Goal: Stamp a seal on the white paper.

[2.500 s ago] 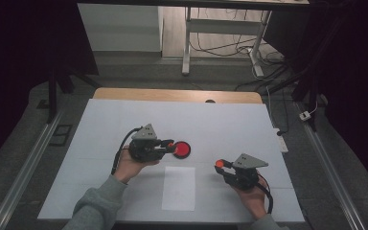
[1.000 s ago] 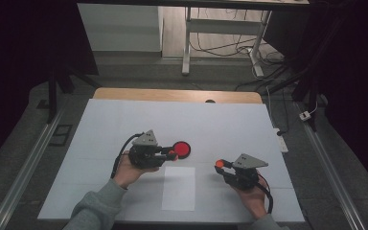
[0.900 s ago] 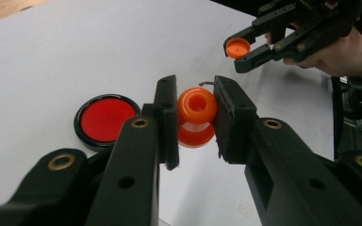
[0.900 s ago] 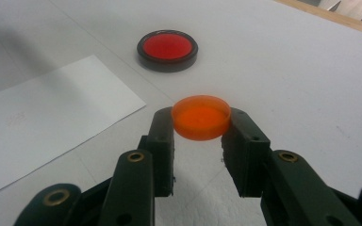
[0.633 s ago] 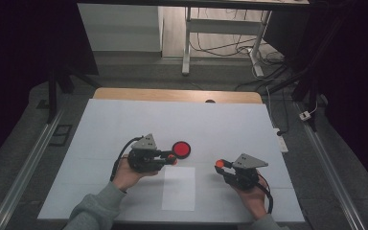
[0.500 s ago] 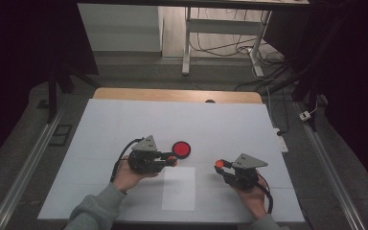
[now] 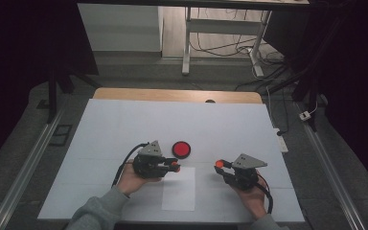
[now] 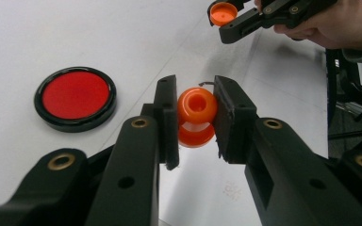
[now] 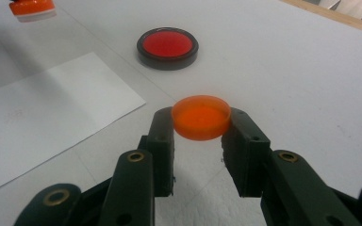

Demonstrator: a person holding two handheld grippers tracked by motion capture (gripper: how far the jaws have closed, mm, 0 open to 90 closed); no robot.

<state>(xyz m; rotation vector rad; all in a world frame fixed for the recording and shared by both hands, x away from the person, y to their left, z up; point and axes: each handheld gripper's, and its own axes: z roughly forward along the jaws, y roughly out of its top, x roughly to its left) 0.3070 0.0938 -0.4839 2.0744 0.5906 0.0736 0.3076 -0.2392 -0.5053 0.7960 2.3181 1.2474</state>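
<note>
My left gripper (image 7: 174, 166) is shut on a small orange knob-shaped piece (image 8: 196, 107), held just above the top left corner of a white paper sheet (image 7: 178, 188). A round red pad in a black case (image 7: 181, 149) lies on the table just beyond it, apart from the jaws. To the right of the sheet, my right gripper (image 7: 219, 165) is shut on a flat orange cap (image 9: 201, 117), held a little above the table. The left gripper view shows the right gripper (image 8: 224, 16) with its cap at the top edge.
The white table (image 7: 124, 124) has a wooden strip along its far edge. Metal rails run down both sides. A desk frame and cables stand on the floor beyond. Broad bare table surface lies to the left and at the back.
My left gripper has drawn back from the red pad toward the person with the orange piece, ending over the paper's corner. The right gripper has stayed where it was.
</note>
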